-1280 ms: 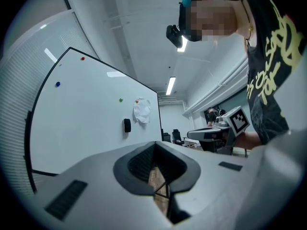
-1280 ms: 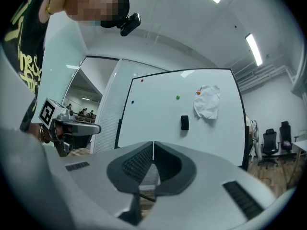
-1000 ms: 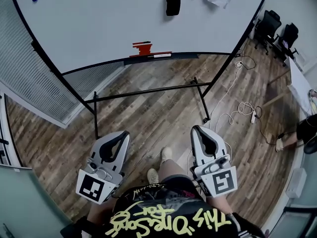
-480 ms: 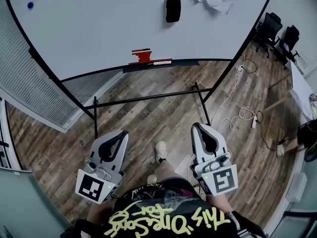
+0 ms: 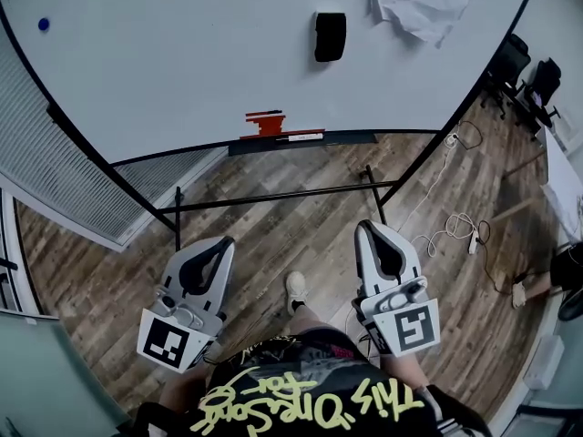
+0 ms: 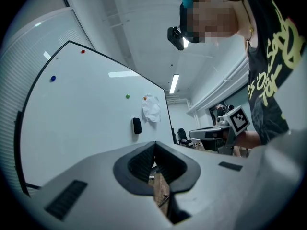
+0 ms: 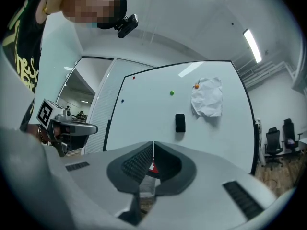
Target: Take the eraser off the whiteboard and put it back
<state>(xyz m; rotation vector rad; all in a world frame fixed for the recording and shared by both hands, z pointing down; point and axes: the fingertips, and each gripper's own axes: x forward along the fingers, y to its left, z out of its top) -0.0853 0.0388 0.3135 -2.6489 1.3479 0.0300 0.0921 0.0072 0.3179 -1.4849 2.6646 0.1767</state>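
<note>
The black eraser (image 5: 330, 36) sticks upright on the whiteboard (image 5: 182, 53), ahead of me and slightly right of centre. It also shows in the left gripper view as the eraser (image 6: 137, 125) and in the right gripper view as the eraser (image 7: 180, 122). My left gripper (image 5: 225, 243) and right gripper (image 5: 370, 228) are held low side by side over the wooden floor, well short of the board. Both point toward the board. The left gripper (image 6: 154, 145) has its tips together with nothing between them. The right gripper (image 7: 153, 143) is likewise shut and empty.
A crumpled white paper (image 5: 424, 3) hangs on the board right of the eraser. Red items (image 5: 266, 123) lie on the marker tray (image 5: 310, 139). The board stand's crossbar (image 5: 273, 194) runs in front of me. Cables (image 5: 455, 226) and office chairs (image 5: 528, 76) are at right.
The whiteboard and eraser have grown larger and slid lower in the head view as I stepped toward them. Both grippers came forward together, still shut.
</note>
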